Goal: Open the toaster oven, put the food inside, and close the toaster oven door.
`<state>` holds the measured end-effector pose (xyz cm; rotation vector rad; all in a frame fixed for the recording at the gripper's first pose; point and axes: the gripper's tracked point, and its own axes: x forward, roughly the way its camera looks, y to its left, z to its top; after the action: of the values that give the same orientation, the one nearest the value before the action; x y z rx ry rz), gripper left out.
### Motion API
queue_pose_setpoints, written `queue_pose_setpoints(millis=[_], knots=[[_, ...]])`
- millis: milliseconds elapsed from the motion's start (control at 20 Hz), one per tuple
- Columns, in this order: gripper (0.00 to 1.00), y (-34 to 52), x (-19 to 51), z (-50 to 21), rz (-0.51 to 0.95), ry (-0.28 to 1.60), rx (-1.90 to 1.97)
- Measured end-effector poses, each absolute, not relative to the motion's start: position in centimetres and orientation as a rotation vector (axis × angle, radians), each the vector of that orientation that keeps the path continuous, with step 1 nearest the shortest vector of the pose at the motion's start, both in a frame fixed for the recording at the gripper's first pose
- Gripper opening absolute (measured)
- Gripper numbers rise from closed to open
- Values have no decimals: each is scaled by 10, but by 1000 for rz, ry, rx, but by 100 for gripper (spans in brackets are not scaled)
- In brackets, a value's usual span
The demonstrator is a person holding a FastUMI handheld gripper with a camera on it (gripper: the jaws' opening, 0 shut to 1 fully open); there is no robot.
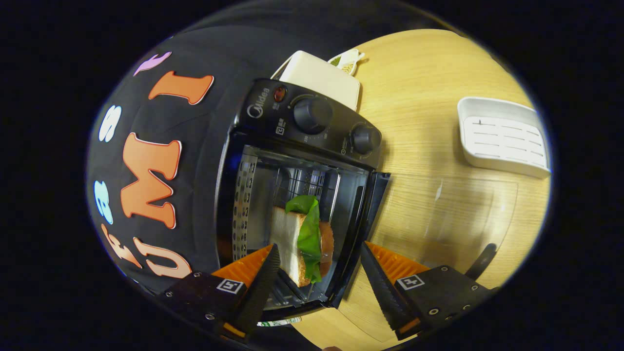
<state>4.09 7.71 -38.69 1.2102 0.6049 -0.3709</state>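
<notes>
The black toaster oven [273,117] stands with its glass door [453,214] swung fully down over the wooden table, the door's dark handle [481,261] at its far end. A sandwich [302,239] of white bread, green lettuce and a brown layer sits inside the oven cavity on the wire rack. My gripper [319,247] is open at the oven's mouth, its fingers wide apart on either side of the sandwich. One finger [263,282] lies close beside the bread; the other finger [380,282] stands well clear of it, by the door hinge.
A white slotted tray [504,136] lies on the table [419,97] beyond the open door. A cream box [321,78] and a small packet [348,61] sit behind the oven. Two round knobs [312,114] are on the control panel.
</notes>
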Motion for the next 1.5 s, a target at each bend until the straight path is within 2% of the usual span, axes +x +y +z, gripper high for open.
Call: queue_pose_setpoints(millis=[250,500,750,1050,1500], knots=[[98,70,-14,-362,-242,700,975],[98,71,-62,-325,-87,702,839],[98,67,-108,-352,-58,778,429],[99,71,-131,-403,-5,898,55],[100,78,-132,-462,26,1000,-135]])
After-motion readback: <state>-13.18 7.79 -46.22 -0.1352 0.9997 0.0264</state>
